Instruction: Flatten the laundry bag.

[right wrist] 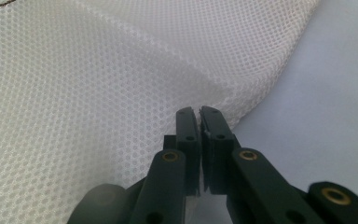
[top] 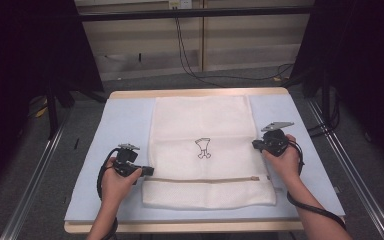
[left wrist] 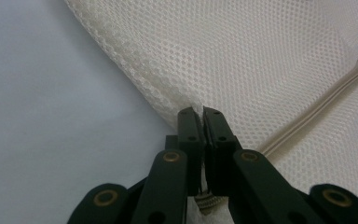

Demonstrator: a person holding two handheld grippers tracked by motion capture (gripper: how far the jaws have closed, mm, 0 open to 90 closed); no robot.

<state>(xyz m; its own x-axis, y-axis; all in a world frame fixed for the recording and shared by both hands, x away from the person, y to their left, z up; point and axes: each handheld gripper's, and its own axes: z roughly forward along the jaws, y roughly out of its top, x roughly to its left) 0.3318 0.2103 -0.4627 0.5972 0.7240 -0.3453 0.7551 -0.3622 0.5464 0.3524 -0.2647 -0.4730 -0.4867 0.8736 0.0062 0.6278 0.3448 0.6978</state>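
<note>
Two grippers, left [top: 147, 171] and right [top: 255, 144], are each pinching a side edge of the mesh bag [top: 205, 150], which is lying across the middle of the tabletop [top: 125, 120]. We are gripping only thin hems, so uneven lifting could be tugging one edge free or bunching the mesh near the zipper [top: 205, 179].

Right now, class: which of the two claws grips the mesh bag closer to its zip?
The left claw, pinching the mesh bag at its left edge, level with the zip. The right claw pinches the right edge farther up, away from the zip.
</note>
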